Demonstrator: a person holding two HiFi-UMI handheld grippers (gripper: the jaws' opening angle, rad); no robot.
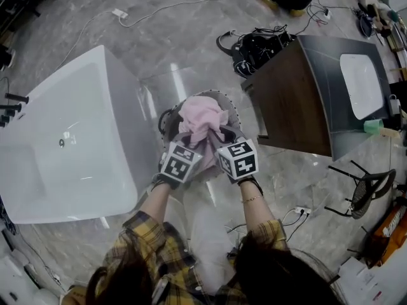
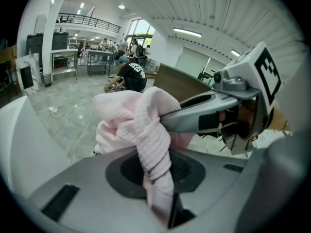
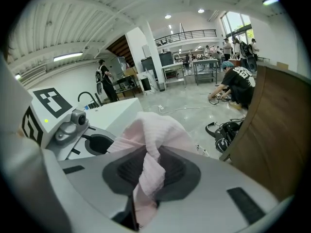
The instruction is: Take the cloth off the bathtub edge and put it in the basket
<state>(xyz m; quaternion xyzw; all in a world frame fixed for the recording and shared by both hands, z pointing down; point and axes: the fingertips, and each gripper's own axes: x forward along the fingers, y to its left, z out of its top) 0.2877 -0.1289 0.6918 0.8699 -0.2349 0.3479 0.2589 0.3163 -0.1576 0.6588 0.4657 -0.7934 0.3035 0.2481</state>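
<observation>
Cloth (image 1: 201, 123), pink and ribbed, is held bunched between both claws, well clear of the white bathtub (image 1: 70, 138) at the left. It is seen from above over the mouth of the round grey basket (image 1: 236, 114), which stands on the marble floor (image 1: 191, 37) between the tub and a dark wooden cabinet (image 1: 289, 103) at the right. Whether the cloth touches the basket cannot be told. The left claw (image 1: 193, 140) is closed on a twisted fold of the cloth, which is pinched between its jaws in the left gripper view. The right claw (image 1: 220, 136) is likewise clamped on another fold, the fabric being squeezed between its jaws in the right gripper view. The two claws are kept just beside each other, side by side, both angled downward, with the cloth heaped over their tips. A tangle of black cables (image 1: 257, 46) is seen on the floor beyond the cabinet, and a person (image 2: 130, 76) in a dark shirt is crouched far off.
</observation>
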